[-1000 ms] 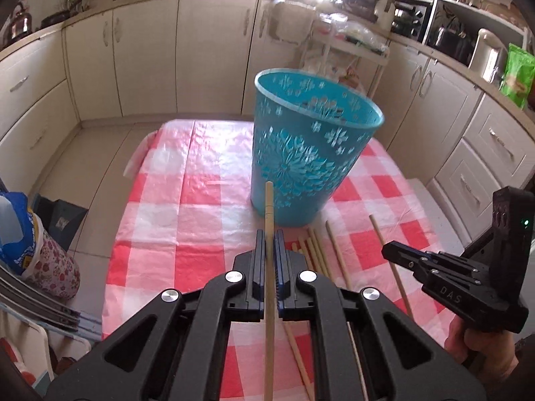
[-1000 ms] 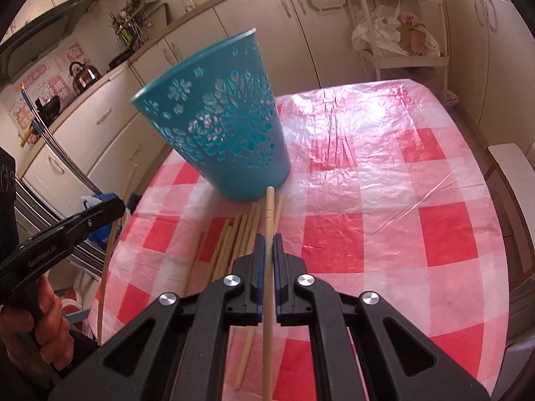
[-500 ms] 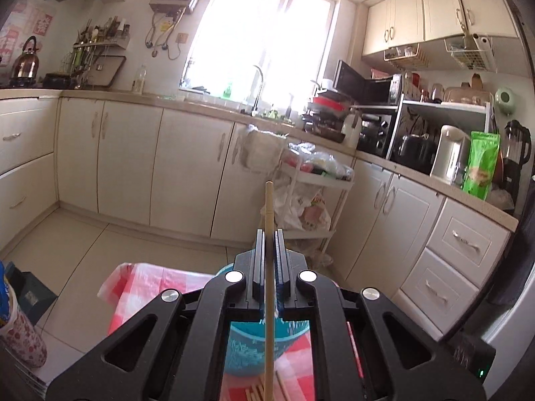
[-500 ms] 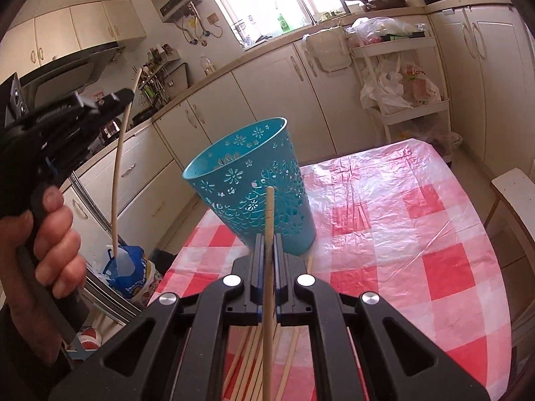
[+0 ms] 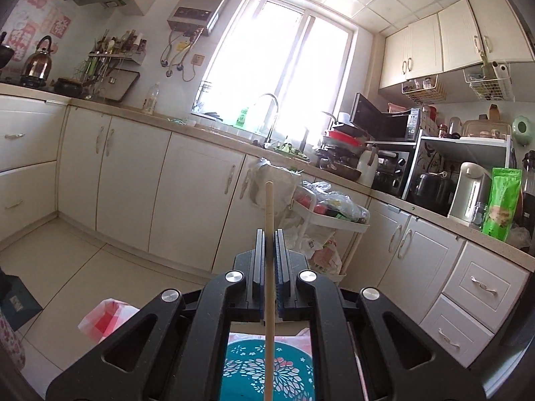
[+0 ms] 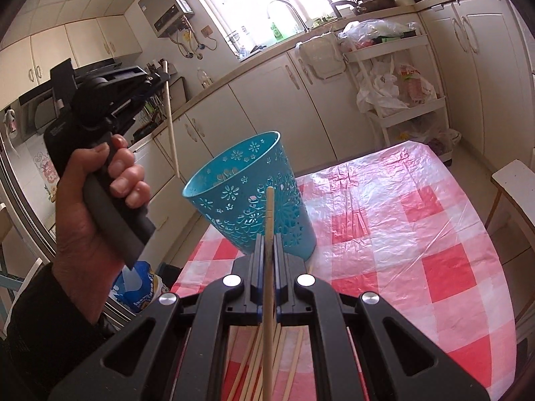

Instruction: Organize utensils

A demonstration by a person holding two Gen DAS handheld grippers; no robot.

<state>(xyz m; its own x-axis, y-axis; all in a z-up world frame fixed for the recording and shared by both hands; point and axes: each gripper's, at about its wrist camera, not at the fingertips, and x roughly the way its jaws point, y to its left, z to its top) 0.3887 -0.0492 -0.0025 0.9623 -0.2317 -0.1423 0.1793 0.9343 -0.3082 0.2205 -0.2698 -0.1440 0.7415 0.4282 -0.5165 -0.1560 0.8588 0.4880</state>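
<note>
Both grippers, left gripper (image 5: 268, 234) and right gripper (image 6: 268, 239), each pinch one chopstick (image 5: 269, 207) above teal basket (image 6: 254, 187); none visibly inside, several loose chopsticks (image 6: 287, 351) remain on tabletop (image 6: 418, 234).

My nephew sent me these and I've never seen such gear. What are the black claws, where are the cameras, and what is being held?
No robot here: a person holds a hand-operated gripper in each hand, each with a camera looking along its fingers. In the left camera's picture, the left gripper is shut on a chopstick, above the blue basket. The right camera's picture shows the right gripper shut on another chopstick, the left hand, and more chopsticks on the checked tablecloth.
</note>
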